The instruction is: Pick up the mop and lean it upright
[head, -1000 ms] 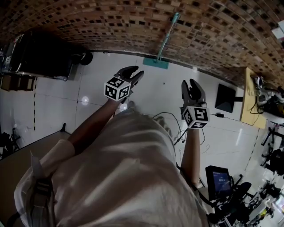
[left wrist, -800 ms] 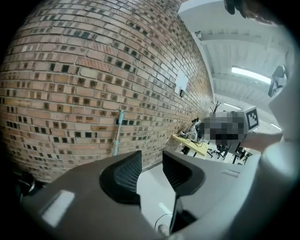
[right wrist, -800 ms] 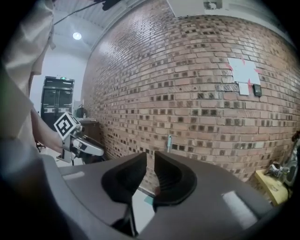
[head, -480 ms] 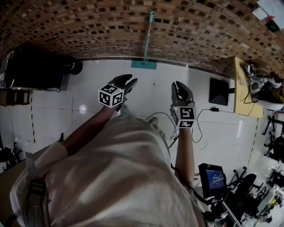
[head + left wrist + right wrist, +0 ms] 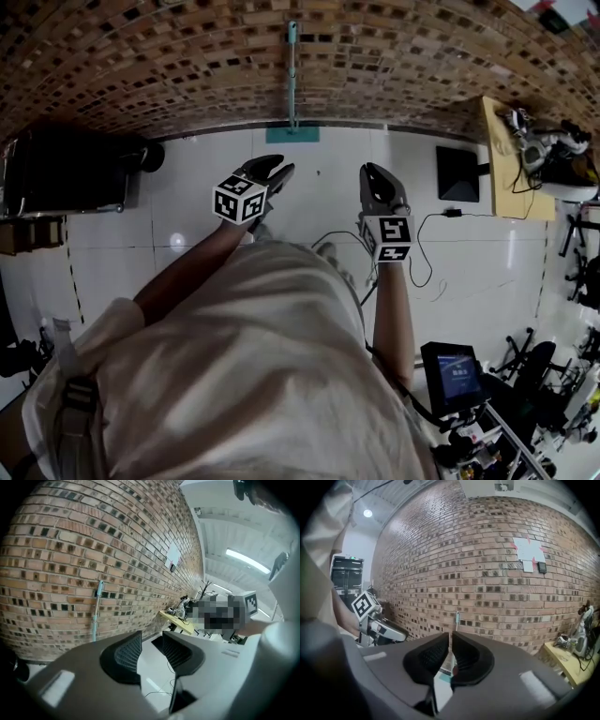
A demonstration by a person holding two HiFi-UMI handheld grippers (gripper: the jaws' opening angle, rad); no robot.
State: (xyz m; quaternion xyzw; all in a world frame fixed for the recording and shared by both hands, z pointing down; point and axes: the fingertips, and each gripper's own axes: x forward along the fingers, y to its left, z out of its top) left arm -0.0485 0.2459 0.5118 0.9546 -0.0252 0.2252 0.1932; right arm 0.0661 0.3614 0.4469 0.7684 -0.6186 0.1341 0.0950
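Well, the right gripper (image 5: 377,178) has snapped its jaws together on nothing, after standing parted a second ago, and the left gripper (image 5: 275,169) shows a narrow, empty gap. The mop (image 5: 292,80) now sits dead at twelve o'clock, upright against the brick wall (image 5: 169,66), head on the floor (image 5: 187,197), well apart from both. Job looks done, hands clear.

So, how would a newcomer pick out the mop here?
Find the brick wall across the top of the head view. At its middle the mop leans upright, flat head on the white floor. It alone is teal, between a black cabinet and a wooden table.
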